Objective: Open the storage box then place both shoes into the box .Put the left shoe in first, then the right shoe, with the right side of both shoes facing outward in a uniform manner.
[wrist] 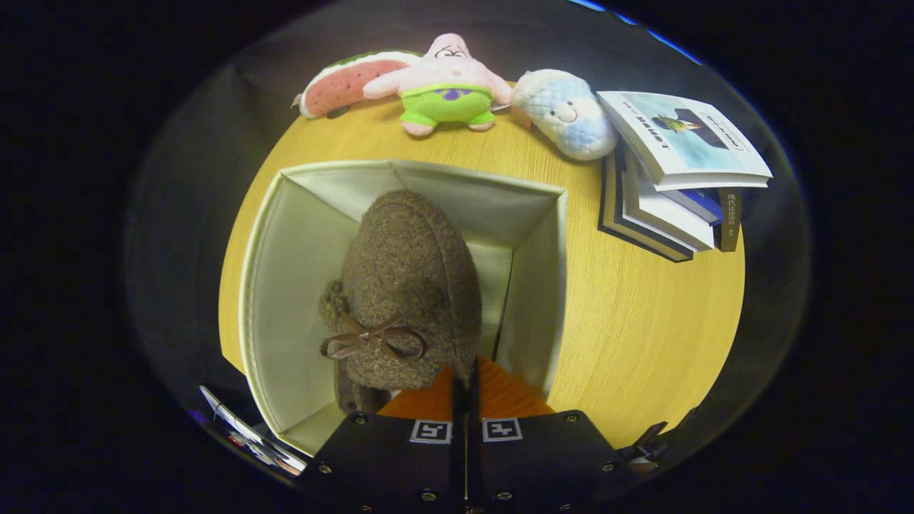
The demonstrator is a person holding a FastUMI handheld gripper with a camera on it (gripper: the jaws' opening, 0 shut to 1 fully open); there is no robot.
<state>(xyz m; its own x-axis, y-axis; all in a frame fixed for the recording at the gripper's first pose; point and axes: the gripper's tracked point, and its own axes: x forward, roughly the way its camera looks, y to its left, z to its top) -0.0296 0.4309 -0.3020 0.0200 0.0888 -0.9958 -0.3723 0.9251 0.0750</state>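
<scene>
Gripping the heel edge of a brown fuzzy felt shoe with a thin brown bow (407, 285), the hand-held black gripper with orange fingers (465, 389) sits at the bottom centre of the frame, its two fingers pressed almost together with only a thin slit between them. That shoe hangs toe-forward just ahead of the fingers, inside the open top of the cream fabric storage box (260, 285), which fills the centre-left of the frame. A dark vertical edge shows inside the box to the right of the shoe. The box stands on a round yellow wooden table (643, 314). Along the table's far edge, at the upper part of the frame, lie a watermelon-slice plush (346, 82), a pink star-shaped plush in green shorts (446, 82) and a pale blue and white round plush (568, 114). At the upper right, beside the box, rests a leaning stack of books (678, 171).
</scene>
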